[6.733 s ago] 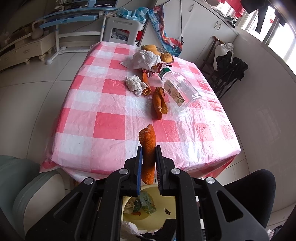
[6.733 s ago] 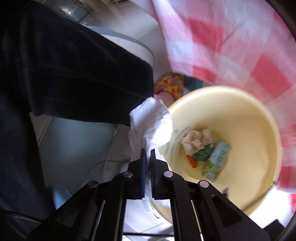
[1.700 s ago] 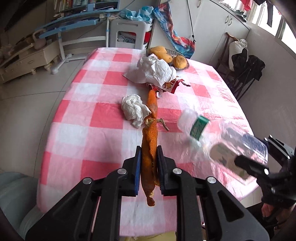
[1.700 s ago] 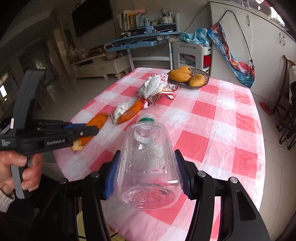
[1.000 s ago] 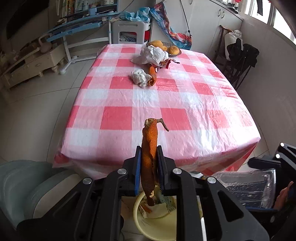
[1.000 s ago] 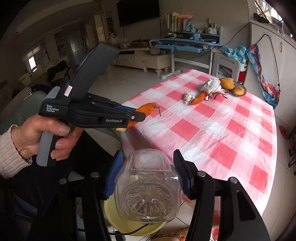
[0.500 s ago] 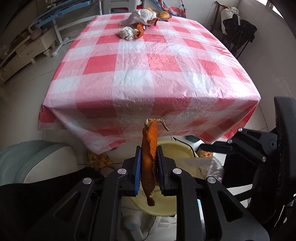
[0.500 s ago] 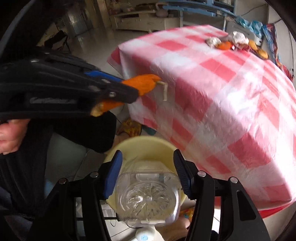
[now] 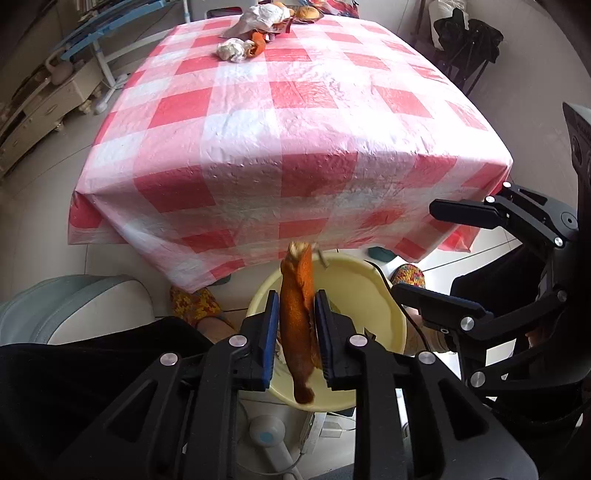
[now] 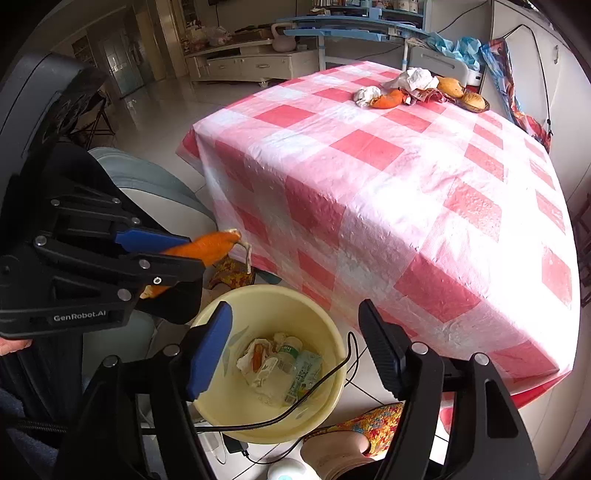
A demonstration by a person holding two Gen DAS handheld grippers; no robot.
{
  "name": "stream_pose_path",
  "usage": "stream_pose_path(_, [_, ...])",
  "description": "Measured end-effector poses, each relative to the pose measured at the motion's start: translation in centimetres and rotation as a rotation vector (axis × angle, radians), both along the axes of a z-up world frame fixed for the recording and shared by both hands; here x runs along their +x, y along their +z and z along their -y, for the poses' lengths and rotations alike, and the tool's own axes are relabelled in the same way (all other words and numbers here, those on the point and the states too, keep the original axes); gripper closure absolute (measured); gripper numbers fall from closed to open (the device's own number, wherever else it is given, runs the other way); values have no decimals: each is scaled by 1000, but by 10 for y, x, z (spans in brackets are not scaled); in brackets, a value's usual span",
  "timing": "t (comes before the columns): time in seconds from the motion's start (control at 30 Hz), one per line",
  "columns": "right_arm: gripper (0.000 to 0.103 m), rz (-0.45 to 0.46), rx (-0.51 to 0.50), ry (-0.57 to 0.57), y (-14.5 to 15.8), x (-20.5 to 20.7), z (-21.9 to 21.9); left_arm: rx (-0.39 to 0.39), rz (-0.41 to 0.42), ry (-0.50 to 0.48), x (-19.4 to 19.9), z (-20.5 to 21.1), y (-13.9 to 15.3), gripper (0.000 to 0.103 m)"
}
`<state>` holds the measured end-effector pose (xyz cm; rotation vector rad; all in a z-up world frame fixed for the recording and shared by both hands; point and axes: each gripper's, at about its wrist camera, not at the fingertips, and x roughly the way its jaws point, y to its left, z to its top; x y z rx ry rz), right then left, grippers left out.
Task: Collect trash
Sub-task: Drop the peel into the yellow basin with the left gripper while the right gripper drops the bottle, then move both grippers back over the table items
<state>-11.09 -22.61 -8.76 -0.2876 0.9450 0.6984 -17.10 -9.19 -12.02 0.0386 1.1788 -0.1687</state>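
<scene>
My left gripper point(image 9: 295, 314) holds an orange peel point(image 9: 297, 317) above the yellow bin point(image 9: 373, 280); the jaws stand slightly apart around it. The peel point(image 10: 207, 245) also shows in the right wrist view. My right gripper point(image 10: 295, 332) is open and empty above the bin point(image 10: 225, 402). The clear bottle point(image 10: 286, 363) lies inside the bin among tissues and wrappers. On the far end of the checked table point(image 9: 288, 122) lie a crumpled tissue point(image 9: 232, 50), another peel point(image 9: 258, 43) and a large white paper point(image 9: 264, 15).
A fruit basket point(image 10: 461, 96) stands at the table's far end. A grey-green chair point(image 9: 85, 306) is left of the bin. A black cable point(image 10: 295, 402) runs over the bin rim. A slippered foot point(image 10: 354, 432) is beside the bin.
My right gripper has opened and the bottle has dropped into the bin. My left gripper's jaws have loosened around the peel and moved over the bin.
</scene>
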Motion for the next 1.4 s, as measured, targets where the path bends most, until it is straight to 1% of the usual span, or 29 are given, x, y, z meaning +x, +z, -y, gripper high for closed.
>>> stream_pose_path(0.1, [33,10,3,-8,1,0,0,-3,17,5,2,-1,4,82])
stream_pose_path(0.17, [32,23,8,-15,5,1,1,-8,44,10,4,-3,10,76])
stream_pose_path(0.23, [30,42,12,-19,10,1,3,-13,83,23,9,-7,19,73])
stream_pose_path(0.3, [29,59,16,-22,13,1,4,-22,114,39,17,-12,29,72])
stream_pose_path(0.4, [29,82,26,-31,21,6,7,-31,165,71,36,-21,45,68])
stream_pose_path(0.5, [28,97,32,-38,29,13,9,-35,188,102,57,-27,52,64])
stream_pose_path(0.6, [28,113,32,-35,36,21,11,-49,195,129,82,-32,56,62])
stream_pose_path(0.7, [28,135,25,-32,42,34,11,-57,207,157,108,-38,59,57])
stream_pose_path(0.77, [27,149,24,-38,46,46,11,-72,207,178,128,-41,59,54])
stream_pose_path(0.9, [27,166,31,-57,49,72,10,-106,200,219,171,-45,56,52])
stream_pose_path(1.07, [27,188,22,-56,52,105,1,-96,192,270,231,-47,47,47])
stream_pose_path(1.13, [27,190,20,-56,51,118,-3,-77,180,283,252,-49,39,45])
stream_pose_path(1.2, [27,193,21,-63,50,131,-7,-62,164,294,269,-50,30,45])
stream_pose_path(1.27, [27,193,28,-73,49,145,-10,-59,146,304,285,-52,21,45])
stream_pose_path(1.33, [27,195,37,-83,47,157,-13,-64,133,294,295,-52,13,45])
stream_pose_path(1.4, [27,196,52,-97,46,167,-15,-56,140,270,300,-49,11,64])
